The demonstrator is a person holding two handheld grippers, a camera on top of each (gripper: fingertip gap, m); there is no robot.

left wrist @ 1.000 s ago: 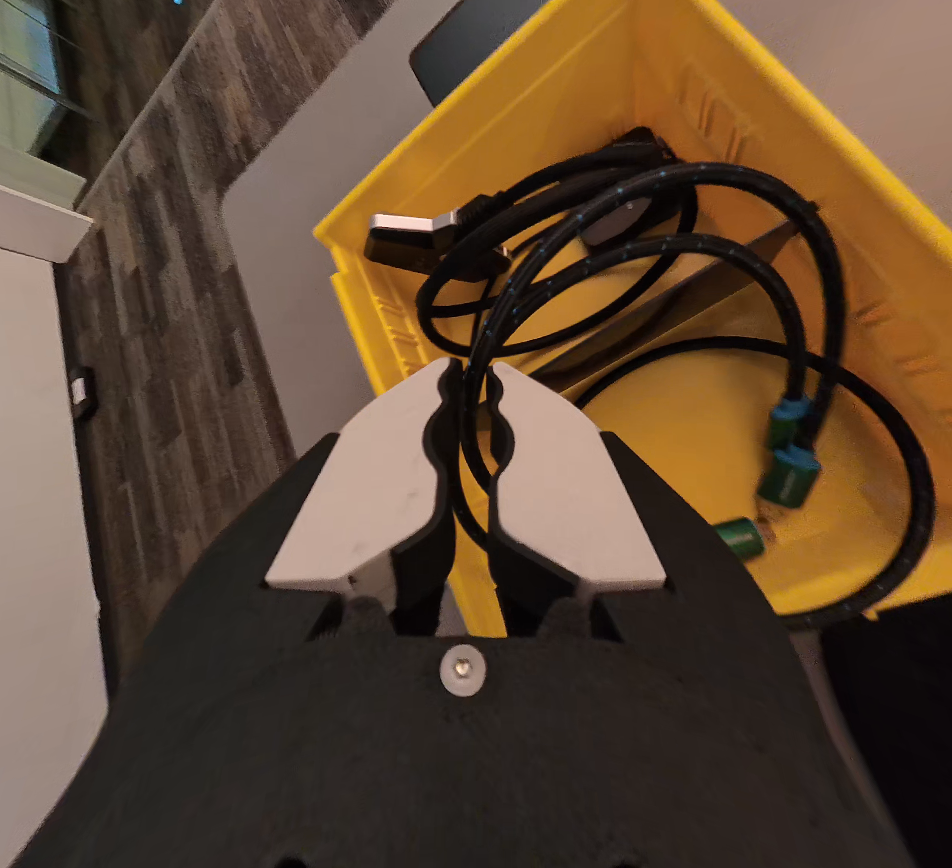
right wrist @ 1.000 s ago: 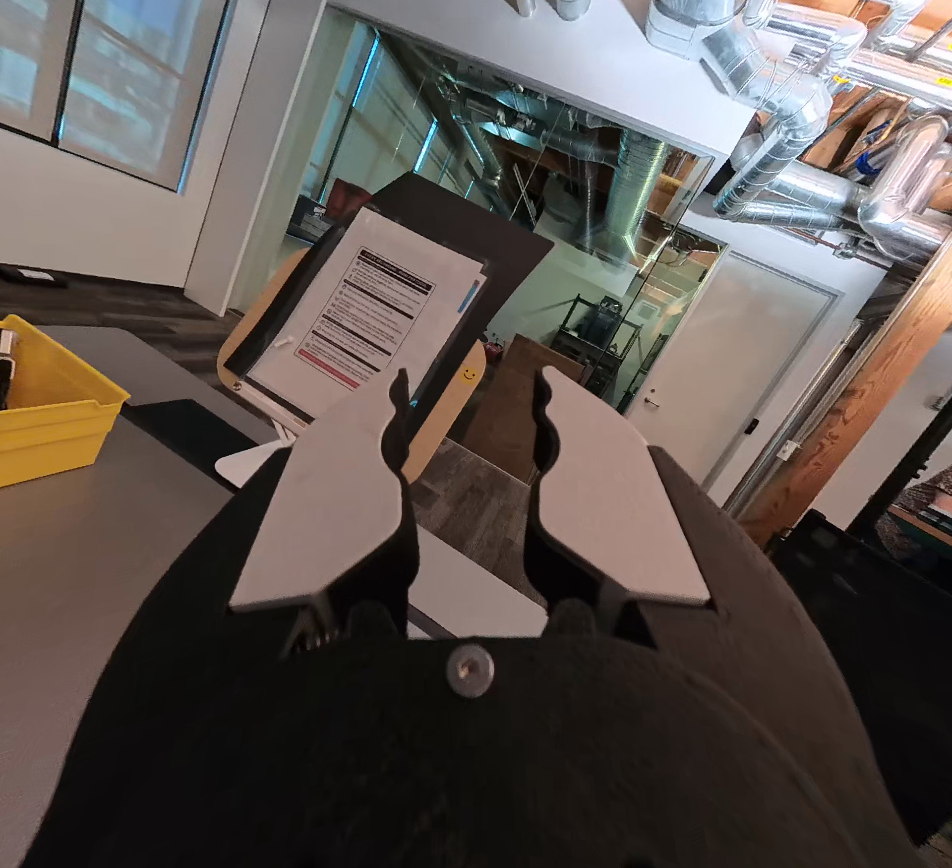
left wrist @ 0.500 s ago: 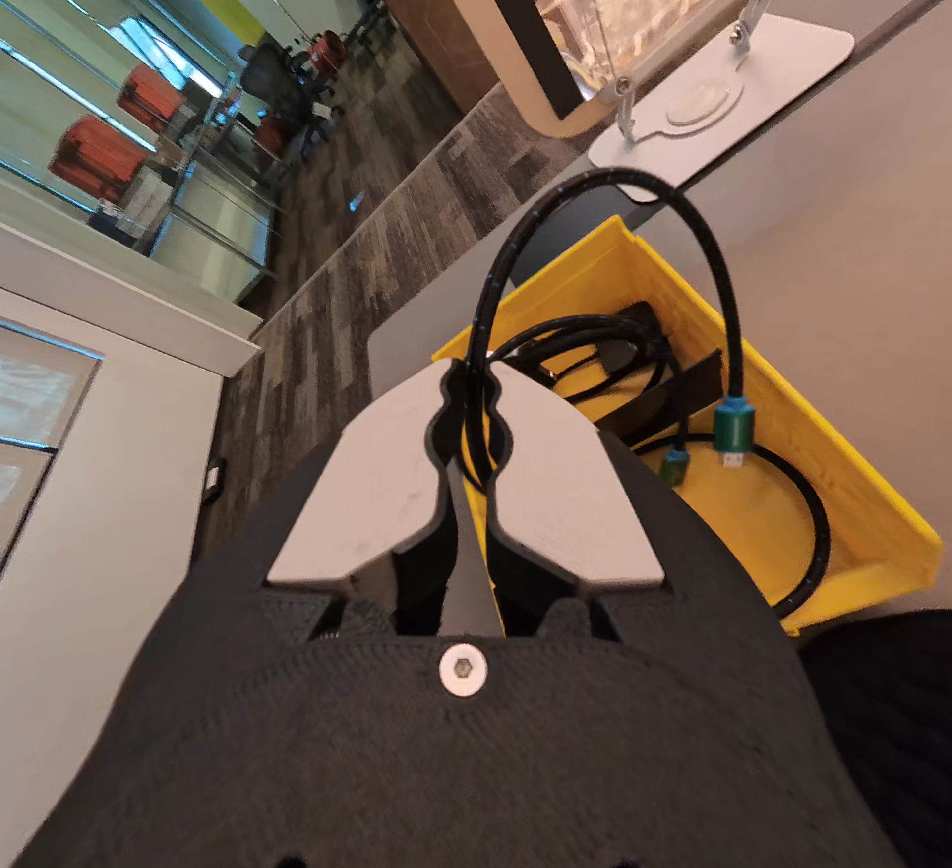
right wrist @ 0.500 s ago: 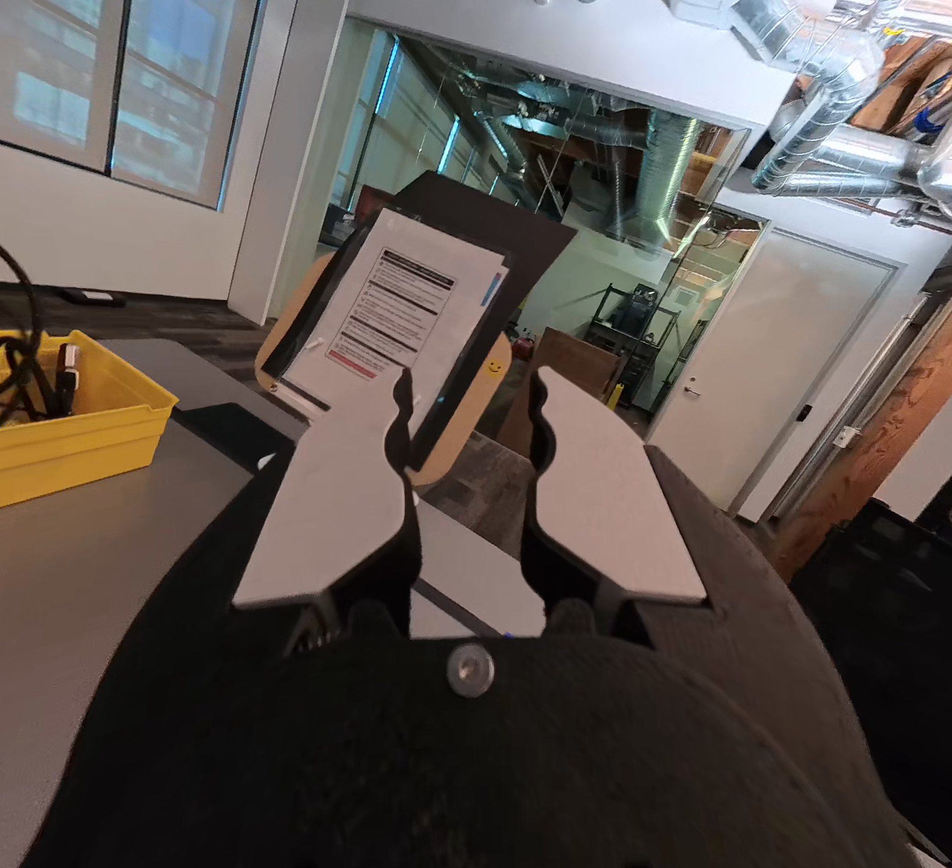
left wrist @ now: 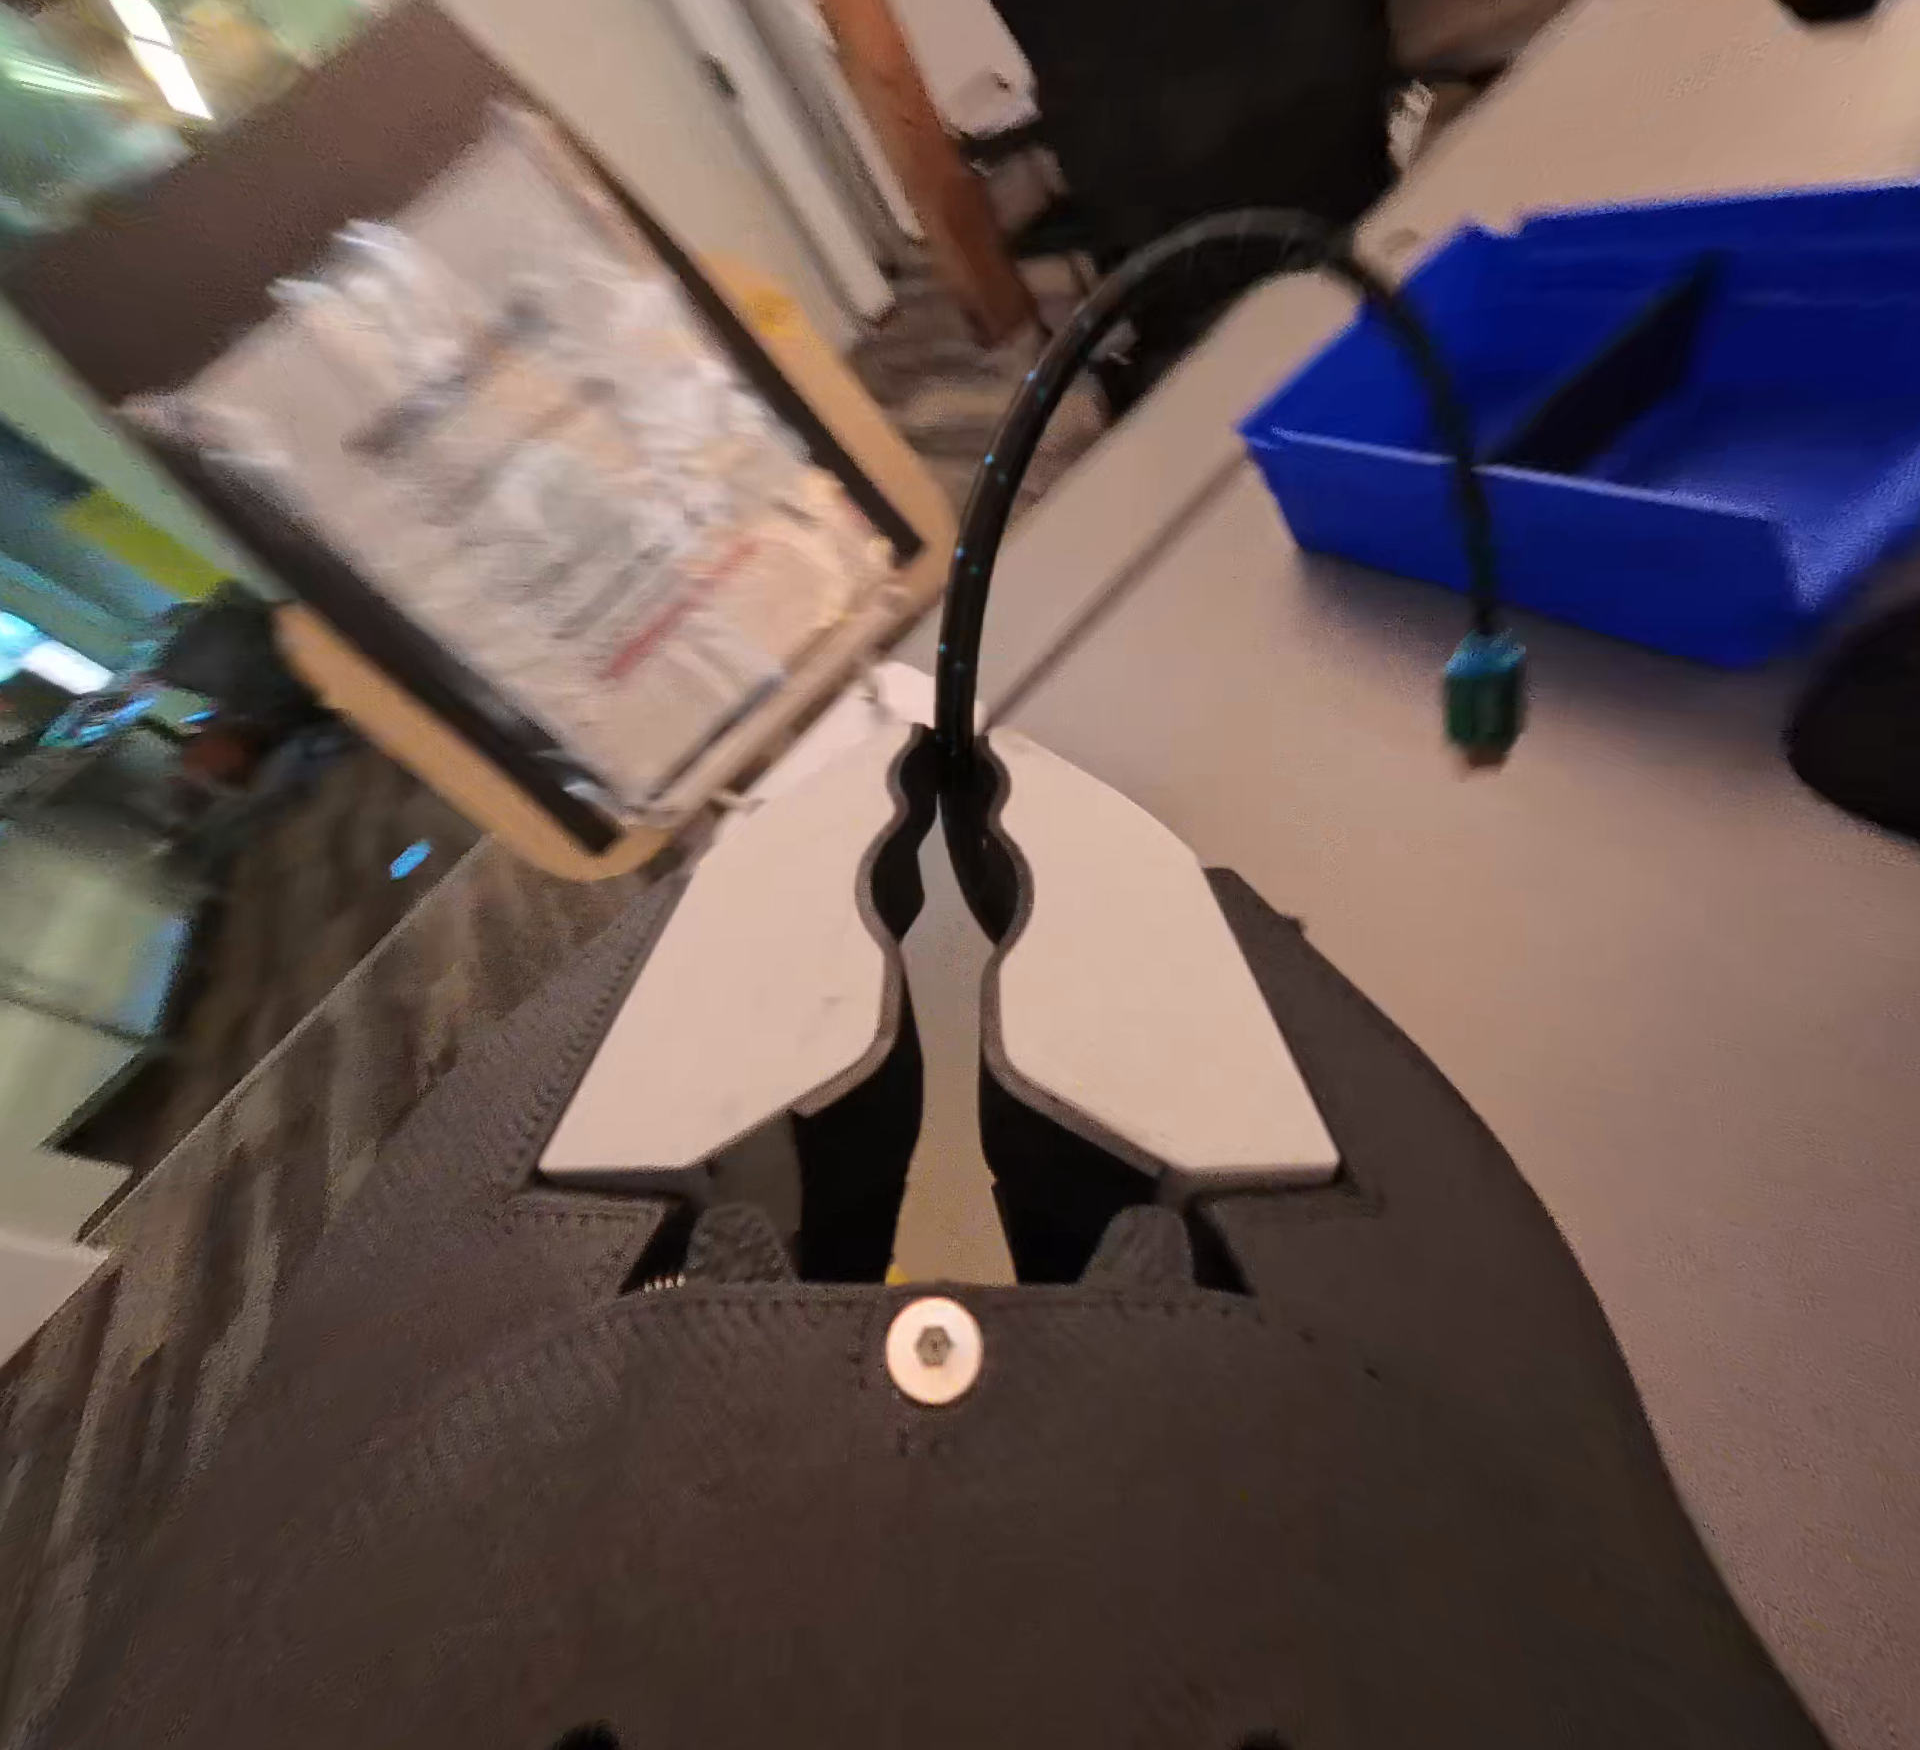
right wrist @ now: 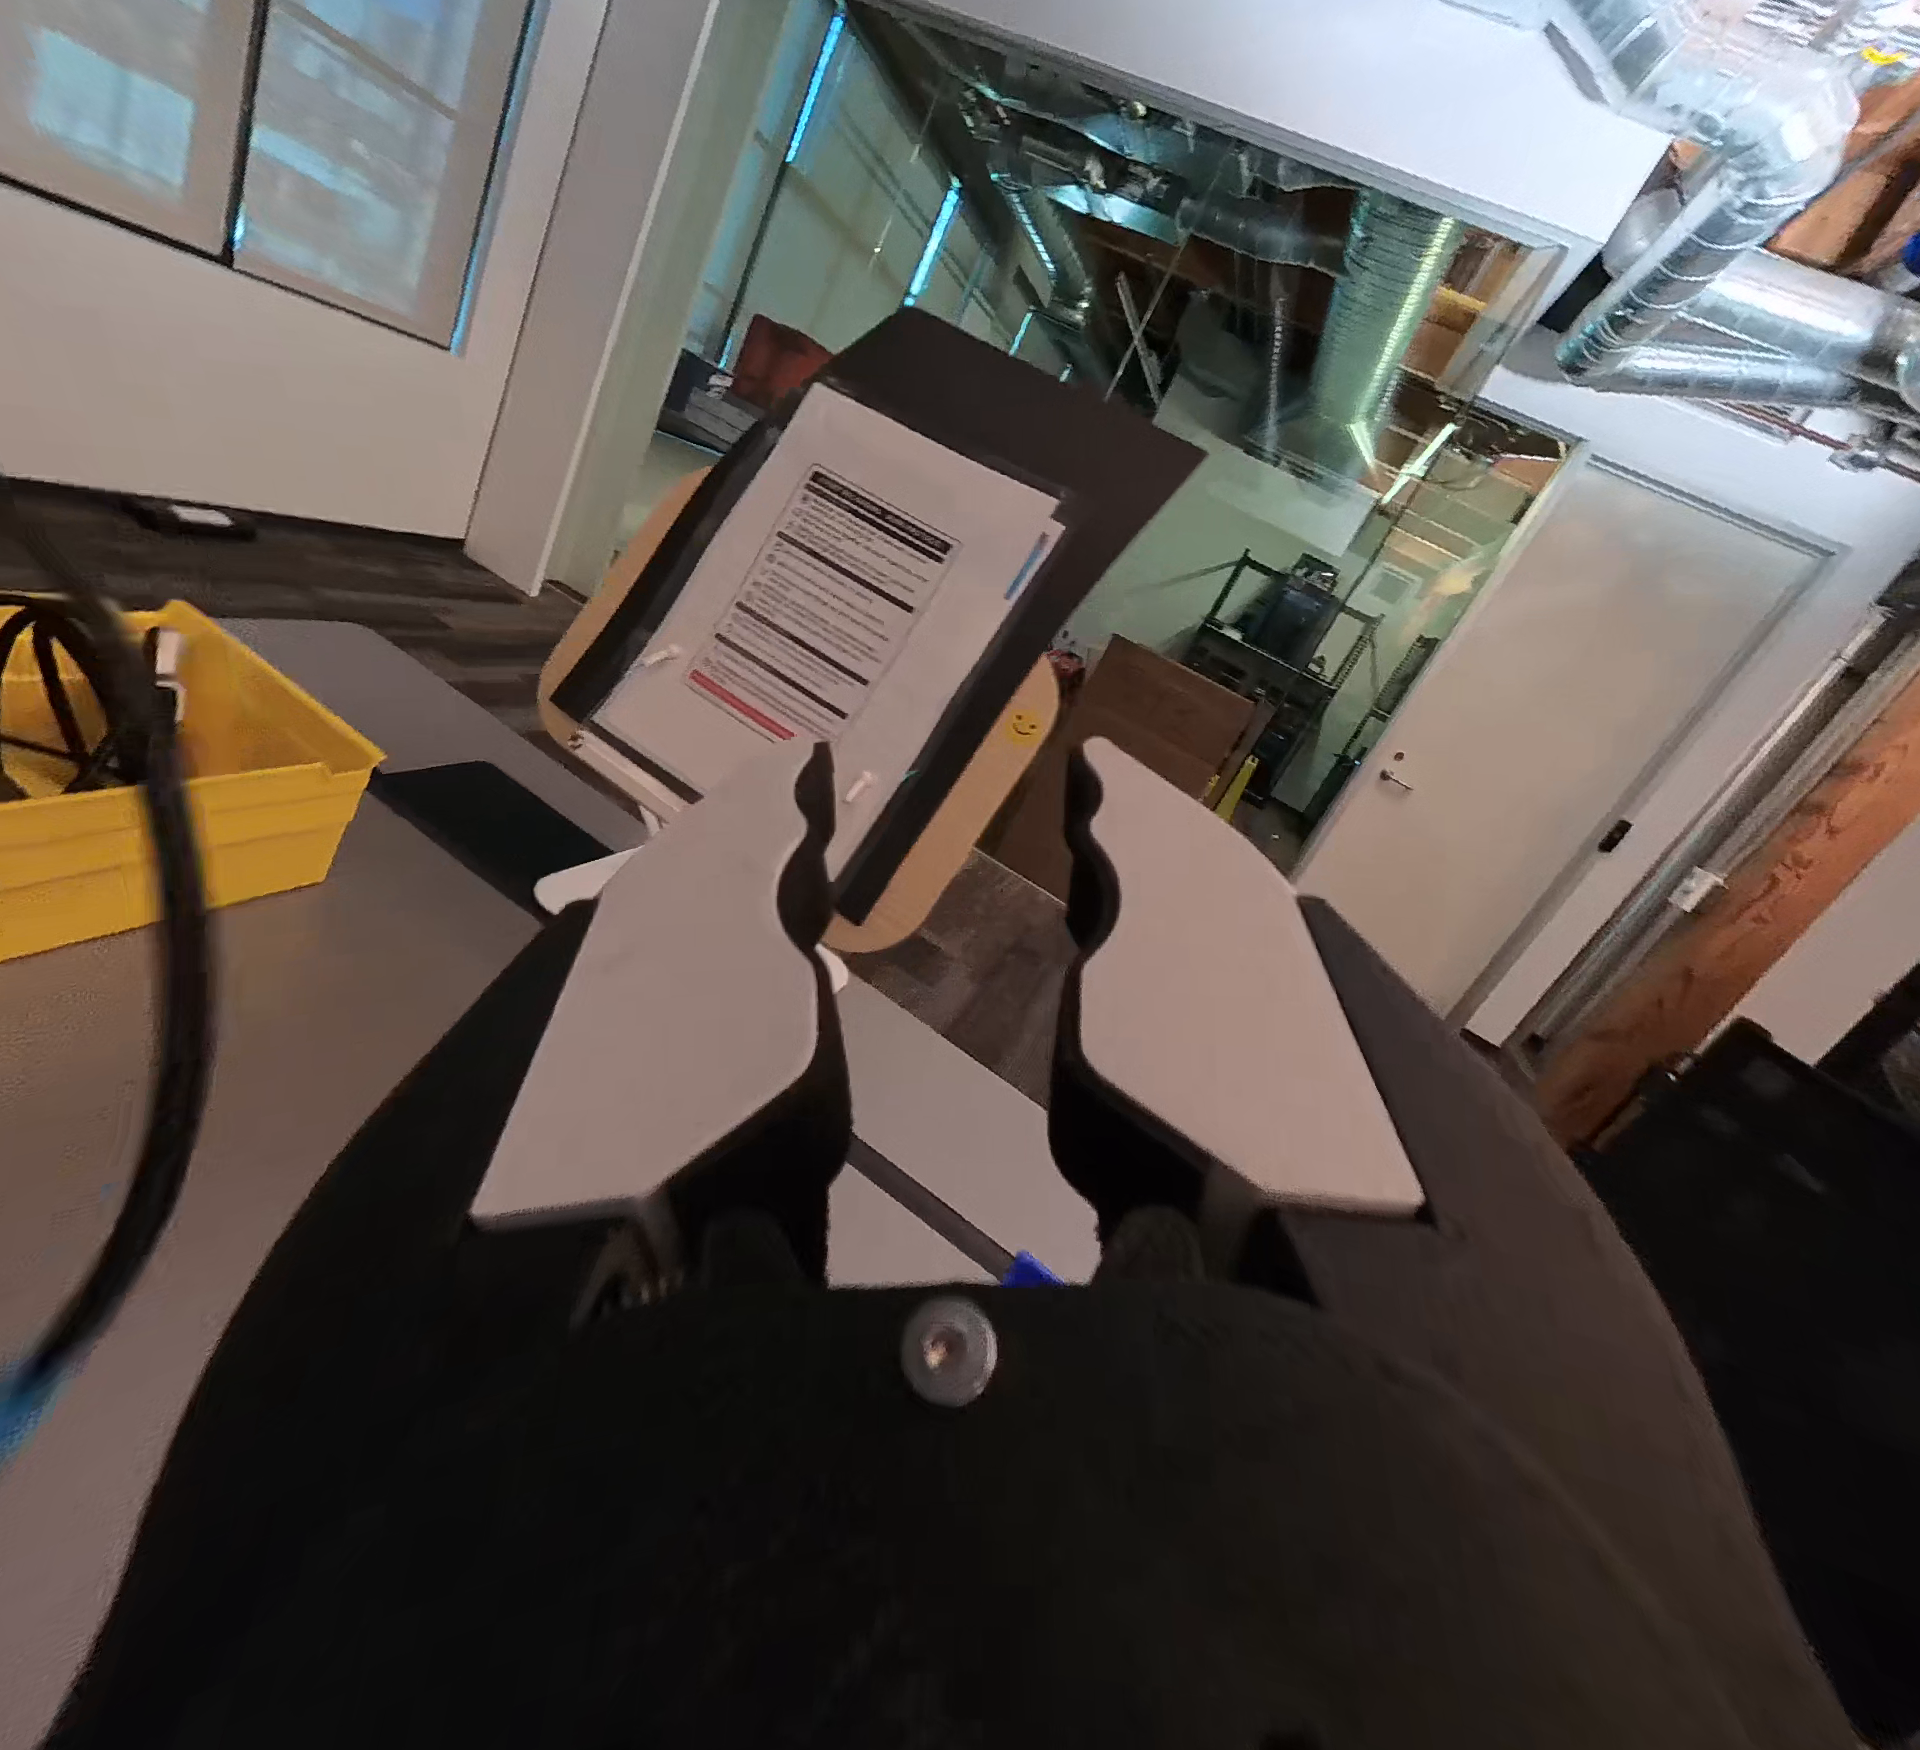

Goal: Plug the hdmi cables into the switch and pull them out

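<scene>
A: Black braided hdmi cable [left wrist: 971, 557] pinched in the left tool [left wrist: 948, 750], fingers pressed together on it right at the tips.

B: Where does the cable go?

A: Arcs up out of the tips, over to the right, then hangs down. Teal plug [left wrist: 1484, 698] dangles at the end in the air, above the grey surface [left wrist: 1455, 973], in front of the blue bin [left wrist: 1558, 495]. Not touching either.

B: Blue bin contents?

A: Dark divider inside, rest too blurred to tell. Behind the tool, a tilted sign holder [left wrist: 499, 453] with a paper sheet, also blurred.

B: Right tool?

A: Right tool [right wrist: 945, 786] spread apart, nothing between the fingers, held above the surface [right wrist: 312, 973]. A run of the black cable [right wrist: 177, 869] curves down the left edge of that view.

B: Farther back?

A: Yellow bin [right wrist: 260, 765] on the surface at left, more black cables coiled inside, a plug end sticking up at the rim. Switch: can't make it out. Beyond the tool, the same sign holder [right wrist: 831, 620], then glass walls and ceiling ducts.
</scene>
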